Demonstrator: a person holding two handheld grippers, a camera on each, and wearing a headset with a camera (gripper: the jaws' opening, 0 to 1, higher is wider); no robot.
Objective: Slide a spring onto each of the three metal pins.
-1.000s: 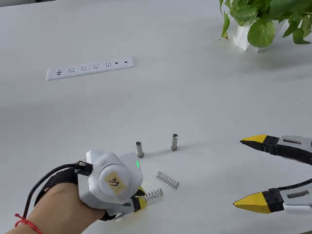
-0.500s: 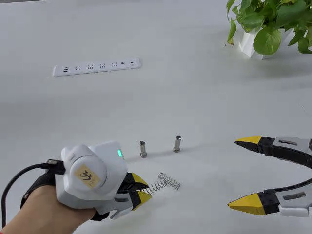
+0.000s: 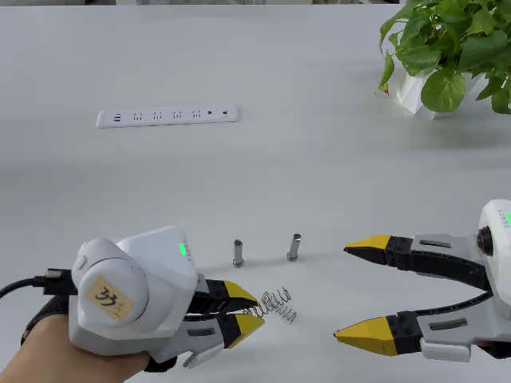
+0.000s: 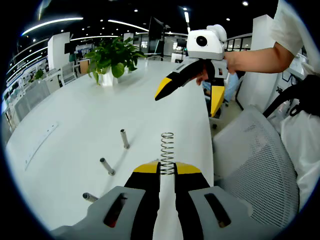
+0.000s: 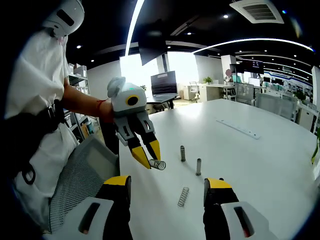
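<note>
Gripping one spring (image 4: 166,150), the left claw (image 3: 259,309) is closed near three pins (image 4: 124,138) on the table (image 3: 319,159). A second spring (image 5: 183,196) lies just beside that claw. The right claw (image 3: 340,291) stands open, empty.

Bare table (image 3: 319,175) runs wide from the strip (image 3: 168,116) down to the pins. The plant (image 3: 447,48) sits well off at the far right corner. One pin (image 3: 237,253) and a second pin (image 3: 295,246) stand upright with a clear gap between them. Just in front, the left gripper (image 3: 257,309) clamps a spring (image 4: 166,150) near a loose spring (image 5: 183,196), crowding that approach. The right gripper (image 3: 342,291), jaws wide, has open table up to the pins.
</note>
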